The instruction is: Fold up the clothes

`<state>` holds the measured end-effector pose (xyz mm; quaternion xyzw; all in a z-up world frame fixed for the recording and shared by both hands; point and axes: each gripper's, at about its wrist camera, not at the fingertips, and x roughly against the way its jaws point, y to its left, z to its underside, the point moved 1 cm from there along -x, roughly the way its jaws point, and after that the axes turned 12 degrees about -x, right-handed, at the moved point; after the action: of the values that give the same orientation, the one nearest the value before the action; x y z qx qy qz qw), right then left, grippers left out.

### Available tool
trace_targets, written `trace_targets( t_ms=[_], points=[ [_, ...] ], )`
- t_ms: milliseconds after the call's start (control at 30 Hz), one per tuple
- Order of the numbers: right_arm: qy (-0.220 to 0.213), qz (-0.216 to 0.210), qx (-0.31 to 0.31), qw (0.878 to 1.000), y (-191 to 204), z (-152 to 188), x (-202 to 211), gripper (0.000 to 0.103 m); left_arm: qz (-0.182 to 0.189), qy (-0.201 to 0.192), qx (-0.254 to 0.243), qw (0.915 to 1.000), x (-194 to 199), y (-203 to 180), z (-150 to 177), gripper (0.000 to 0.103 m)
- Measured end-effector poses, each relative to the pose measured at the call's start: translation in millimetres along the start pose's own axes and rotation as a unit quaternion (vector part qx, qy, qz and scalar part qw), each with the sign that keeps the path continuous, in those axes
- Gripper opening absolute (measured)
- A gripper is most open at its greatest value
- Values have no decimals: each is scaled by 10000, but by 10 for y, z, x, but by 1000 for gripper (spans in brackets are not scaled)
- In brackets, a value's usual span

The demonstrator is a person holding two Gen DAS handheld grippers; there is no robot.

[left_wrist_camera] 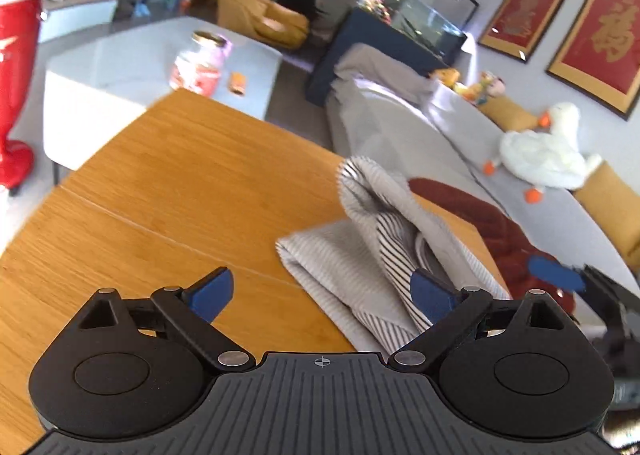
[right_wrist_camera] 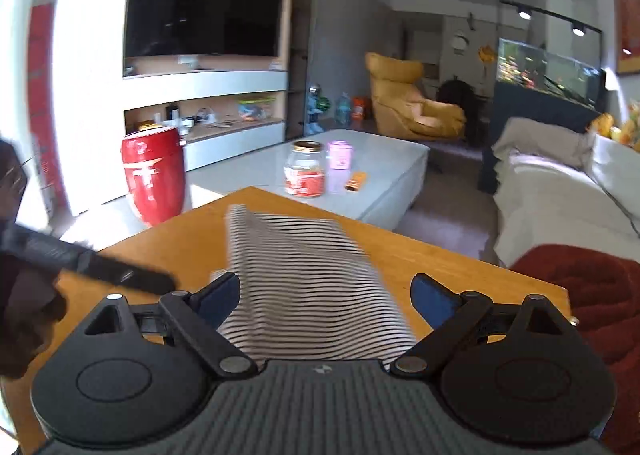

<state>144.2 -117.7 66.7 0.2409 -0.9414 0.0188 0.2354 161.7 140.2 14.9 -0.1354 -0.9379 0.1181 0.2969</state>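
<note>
The striped garment (left_wrist_camera: 372, 255) lies bunched on the right part of the wooden counter (left_wrist_camera: 168, 191), one fold raised. The left tool (left_wrist_camera: 320, 291) is spread wide, released; its right finger (left_wrist_camera: 430, 291) overlaps the cloth. The right tool (right_wrist_camera: 324, 295) is spread wide over the garment, gripping nothing. A red cushion (right_wrist_camera: 592, 295) sits beside the counter.

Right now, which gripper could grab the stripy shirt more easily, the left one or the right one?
Probably the right gripper. Its jaws stand open with the striped shirt lying straight between them on the wooden table. The left gripper, also open, has the shirt off to its right side.
</note>
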Motion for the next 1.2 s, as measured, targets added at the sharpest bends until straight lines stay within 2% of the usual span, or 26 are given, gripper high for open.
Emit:
trace_targets(
  t_ms=[100,133,167,200,233,267,333,400,467,567,667,700,733,767,800,867,900,933,1000,1100,1200],
  points=[
    [130,159,1195,9926,418,287,-183,93,-188,19,102,9998,-21,6,-77,98],
    [173,247,1348,9904,458,328,-238,87,-241,75,86,9996,-25,-10,-86,98],
    [222,316,1329,9904,442,326,-278,80,-284,117,42,9995,-26,-30,-100,98],
    [270,386,1309,9903,426,323,-317,66,-311,152,-3,9994,-24,-48,-102,98],
    [292,368,1106,9928,368,271,-319,60,-302,171,-10,9994,-15,-48,-101,98],
    [246,327,800,9960,283,189,-283,59,-292,189,-16,9994,-7,-49,-100,99],
    [78,385,427,9983,153,74,-211,59,-267,212,35,9994,-26,-30,-73,99],
    [-18,597,524,9968,115,61,-205,59,-271,230,50,9994,-51,-34,-85,99],
    [57,755,718,9945,123,115,-272,64,-271,259,23,9993,-79,-67,-94,99],
    [162,809,843,9930,147,212,-391,75,-241,296,-13,9993,-84,-95,-87,99],
    [124,880,928,9917,165,263,-487,77,-106,362,39,9993,-112,-127,-71,99],
    [56,893,910,9918,155,248,-490,74,24,403,79,9992,-129,-138,-55,98],
    [-10,892,874,9922,136,222,-474,58,234,468,124,9986,-158,-156,-34,96],
    [-63,884,848,9925,108,183,-440,47,443,532,168,9975,-187,-173,-14,94],
    [-118,880,856,9924,81,136,-399,33,681,600,237,9956,-232,-199,11,87],
    [-273,974,942,9904,37,7,-297,28,1155,747,382,9898,-349,-246,59,77],
    [-321,1002,966,9898,16,-77,-243,26,1278,805,414,9877,-396,-270,80,67],
    [-349,939,883,9910,5,-169,-170,24,1367,869,418,9859,-442,-296,98,59],
    [-348,328,553,9973,38,-384,41,23,1389,973,340,9849,-547,-345,140,59],
    [-87,-512,616,9967,227,-431,195,23,1388,944,298,9854,-612,-354,162,59],
    [296,-562,766,9950,338,-240,83,23,1299,950,214,9867,-611,-339,173,50]
  ],
)
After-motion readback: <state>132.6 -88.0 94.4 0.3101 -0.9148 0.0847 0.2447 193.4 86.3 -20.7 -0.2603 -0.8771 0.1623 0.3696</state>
